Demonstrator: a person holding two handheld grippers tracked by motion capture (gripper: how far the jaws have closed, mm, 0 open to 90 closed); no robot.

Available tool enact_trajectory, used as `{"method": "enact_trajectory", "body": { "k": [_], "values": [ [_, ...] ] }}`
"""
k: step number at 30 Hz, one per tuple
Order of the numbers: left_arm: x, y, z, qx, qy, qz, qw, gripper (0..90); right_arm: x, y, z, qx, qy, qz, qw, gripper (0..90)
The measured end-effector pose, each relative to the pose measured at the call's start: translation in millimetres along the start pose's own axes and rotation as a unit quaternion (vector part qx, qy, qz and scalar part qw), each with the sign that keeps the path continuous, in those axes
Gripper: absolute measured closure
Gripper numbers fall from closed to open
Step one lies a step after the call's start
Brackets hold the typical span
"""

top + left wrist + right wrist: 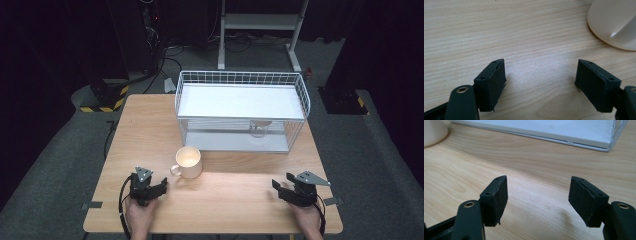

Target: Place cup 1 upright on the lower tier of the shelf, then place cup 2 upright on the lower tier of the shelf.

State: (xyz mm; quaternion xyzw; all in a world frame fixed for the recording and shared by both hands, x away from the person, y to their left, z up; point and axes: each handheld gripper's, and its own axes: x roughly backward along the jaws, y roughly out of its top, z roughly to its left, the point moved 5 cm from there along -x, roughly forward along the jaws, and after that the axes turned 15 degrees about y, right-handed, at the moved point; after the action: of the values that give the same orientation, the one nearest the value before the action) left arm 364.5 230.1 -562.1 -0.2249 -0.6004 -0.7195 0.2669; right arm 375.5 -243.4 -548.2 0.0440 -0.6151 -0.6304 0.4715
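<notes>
Cream mug (188, 161) upright on table (225, 200), handle toward left gripper (148, 189) | just ahead-right of its spread, empty jaws | right gripper (295, 192) well apart, jaws spread, empty

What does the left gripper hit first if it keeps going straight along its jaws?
Probably bare table. The left gripper stands open with nothing between its jaws, and wood lies straight ahead. The cream mug sits off to the right of that line; it would likely pass beside it, though depth is unclear.
</notes>
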Motion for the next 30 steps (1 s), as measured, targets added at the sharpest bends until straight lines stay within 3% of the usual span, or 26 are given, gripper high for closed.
{"method": "enact_trajectory", "body": {
  "k": [4, 8, 14, 18, 24, 30],
  "values": [
    [0.0, 0.0, 0.0, 0.000, 0.000, 0.000, 1.0000, 24.3, 1.1, -1.3, -2.8, 0.004, -0.016, 0.011, 0.9998, 32.1],
    [0.0, 0.1, -0.1, 0.001, -0.001, 0.001, 1.0000, 24.3, -0.5, -2.8, -5.8, -0.010, -0.020, 0.032, 0.9992, 31.5],
    [-0.5, 0.7, -1.5, 0.000, -0.001, 0.003, 1.0000, 21.3, -8.4, -3.5, -9.5, 0.019, -0.038, 0.085, 0.9955, 27.7],
    [0.1, 0.5, -3.7, 0.005, 0.006, 0.005, 1.0000, 20.5, -12.0, -0.2, -14.7, 0.016, -0.039, 0.088, 0.9953, 23.2],
    [5.7, 0.2, -8.9, -0.002, -0.032, -0.003, 0.9995, 20.8, -13.4, 0.7, -15.0, 0.012, -0.042, 0.088, 0.9952, 22.9],
    [23.7, 2.5, -13.5, -0.001, -0.078, -0.032, 0.9964, 19.9, -13.4, 0.7, -15.1, 0.012, -0.042, 0.088, 0.9952, 22.9]
  ]
}}
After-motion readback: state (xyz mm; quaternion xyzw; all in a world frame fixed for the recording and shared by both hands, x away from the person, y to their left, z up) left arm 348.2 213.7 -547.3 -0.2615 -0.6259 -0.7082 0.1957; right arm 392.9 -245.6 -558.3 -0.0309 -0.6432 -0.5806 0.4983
